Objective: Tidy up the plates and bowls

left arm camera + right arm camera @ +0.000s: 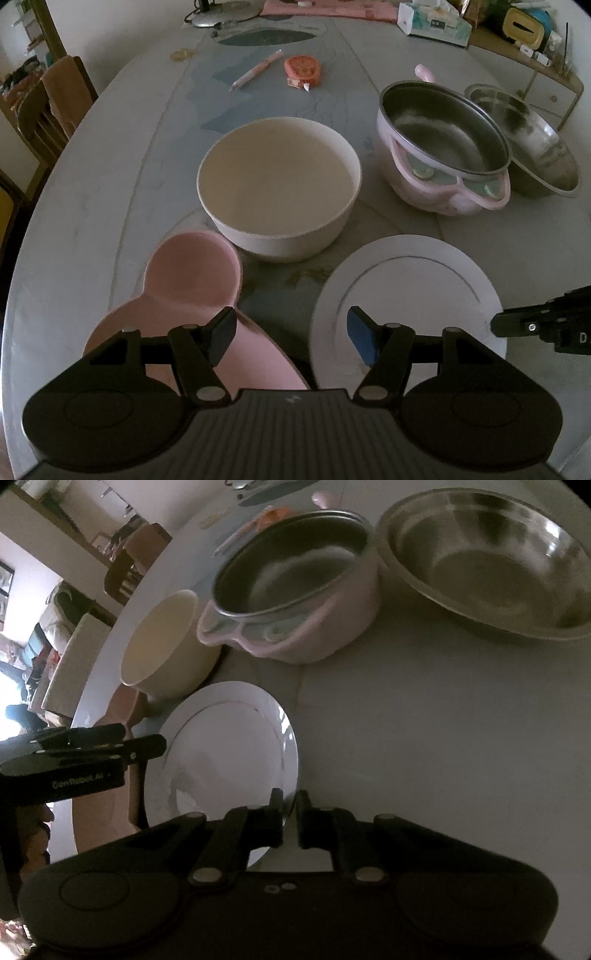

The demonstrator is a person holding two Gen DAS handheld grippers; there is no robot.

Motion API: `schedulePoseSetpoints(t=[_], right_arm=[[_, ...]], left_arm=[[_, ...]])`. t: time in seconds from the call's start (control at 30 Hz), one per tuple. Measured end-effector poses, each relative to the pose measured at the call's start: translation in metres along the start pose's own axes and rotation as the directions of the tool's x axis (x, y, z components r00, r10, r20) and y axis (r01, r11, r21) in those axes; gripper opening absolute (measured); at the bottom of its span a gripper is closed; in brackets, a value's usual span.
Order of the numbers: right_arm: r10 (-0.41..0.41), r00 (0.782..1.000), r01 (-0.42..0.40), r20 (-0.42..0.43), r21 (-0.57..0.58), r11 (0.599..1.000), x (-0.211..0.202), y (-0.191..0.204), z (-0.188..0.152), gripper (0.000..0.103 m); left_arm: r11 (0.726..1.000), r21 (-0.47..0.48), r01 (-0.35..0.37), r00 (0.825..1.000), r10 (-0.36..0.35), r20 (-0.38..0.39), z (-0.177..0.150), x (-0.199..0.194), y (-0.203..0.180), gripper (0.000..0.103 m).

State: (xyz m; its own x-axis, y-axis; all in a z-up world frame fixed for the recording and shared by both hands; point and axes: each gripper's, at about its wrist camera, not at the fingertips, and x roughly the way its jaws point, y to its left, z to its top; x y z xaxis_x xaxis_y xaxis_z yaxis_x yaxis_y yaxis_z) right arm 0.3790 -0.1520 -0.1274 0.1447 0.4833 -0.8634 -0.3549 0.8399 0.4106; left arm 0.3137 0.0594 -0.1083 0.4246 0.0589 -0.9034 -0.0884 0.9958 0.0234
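We saw the right gripper (286, 814) pinching the white plate (229, 753) rim at six o'clock; our left gripper (291, 334) hung open, the cream bowl (279, 188) at twelve o'clock.

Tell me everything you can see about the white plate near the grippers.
The white plate is round, glossy like glazed ceramic, with a thin dark ring between its wide rim and shallow centre. It is empty and lies on the table in front of the cream bowl, beside the pink dish. The right gripper is shut on its near edge; the left gripper hovers open beside it.
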Motion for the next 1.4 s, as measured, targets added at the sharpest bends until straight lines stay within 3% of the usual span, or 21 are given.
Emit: schedulePoseSetpoints(t=[0.23,0.43,0.5,0.6,0.67,0.77,0.83,0.9,1.13,1.2,1.3,1.4], right_arm=[[-0.037,0.999,0.037,0.001,-0.06,0.998,-0.021,-0.027,-0.007,0.007],[-0.083,0.997,0.083,0.004,-0.123,0.989,-0.042,-0.046,-0.017,0.009],[-0.101,0.995,0.102,0.012,-0.146,0.984,-0.044,-0.044,-0.019,0.017],[-0.109,0.994,0.11,0.015,-0.163,0.98,-0.045,-0.043,-0.021,0.02],[-0.108,0.994,0.11,0.017,-0.163,0.981,-0.046,-0.043,-0.022,0.022],[-0.114,0.993,0.115,0.018,-0.162,0.98,-0.047,-0.042,-0.022,0.027],[-0.117,0.993,0.118,0.017,-0.157,0.98,-0.046,-0.043,-0.023,0.029],[-0.116,0.993,0.117,0.016,-0.147,0.982,-0.045,-0.044,-0.023,0.029],[-0.084,0.996,0.085,0.014,-0.083,0.993,-0.041,-0.05,-0.025,0.027],[-0.064,0.998,0.065,0.015,-0.056,0.996,-0.041,-0.053,-0.025,0.024],[-0.03,1.0,0.03,0.004,-0.02,0.999,-0.041,-0.057,-0.027,0.011],[-0.025,1.0,0.025,0.013,-0.01,1.0,-0.043,-0.056,-0.031,0.011]], left_arm=[[1.0,0.015,-0.002,1.0,0.002,0.014,-0.008,-0.007,-0.012,0.064],[0.994,0.027,-0.109,0.993,0.108,0.044,-0.015,-0.021,-0.023,0.064],[0.993,0.02,-0.116,0.991,0.115,0.066,-0.015,-0.03,-0.024,0.064],[1.0,0.006,-0.03,0.995,0.03,0.1,-0.015,-0.045,-0.03,0.064],[0.999,0.027,0.045,0.996,-0.047,0.075,-0.013,-0.043,-0.042,0.064],[0.995,0.054,0.08,0.997,-0.08,0.012,-0.016,-0.026,-0.057,0.064],[0.996,0.012,0.093,0.995,-0.093,-0.025,-0.019,-0.013,-0.057,0.063],[0.99,-0.041,0.132,0.99,-0.134,-0.052,-0.019,-0.005,-0.052,0.051],[0.97,-0.133,0.203,0.973,-0.215,-0.081,-0.027,0.006,-0.043,0.029],[0.961,-0.157,0.228,0.967,-0.243,-0.079,-0.028,0.005,-0.041,0.018],[0.956,-0.162,0.245,0.963,-0.259,-0.072,-0.029,0.003,-0.042,0.012],[0.958,-0.149,0.244,0.964,-0.257,-0.067,-0.034,-0.001,-0.045,0.012]])
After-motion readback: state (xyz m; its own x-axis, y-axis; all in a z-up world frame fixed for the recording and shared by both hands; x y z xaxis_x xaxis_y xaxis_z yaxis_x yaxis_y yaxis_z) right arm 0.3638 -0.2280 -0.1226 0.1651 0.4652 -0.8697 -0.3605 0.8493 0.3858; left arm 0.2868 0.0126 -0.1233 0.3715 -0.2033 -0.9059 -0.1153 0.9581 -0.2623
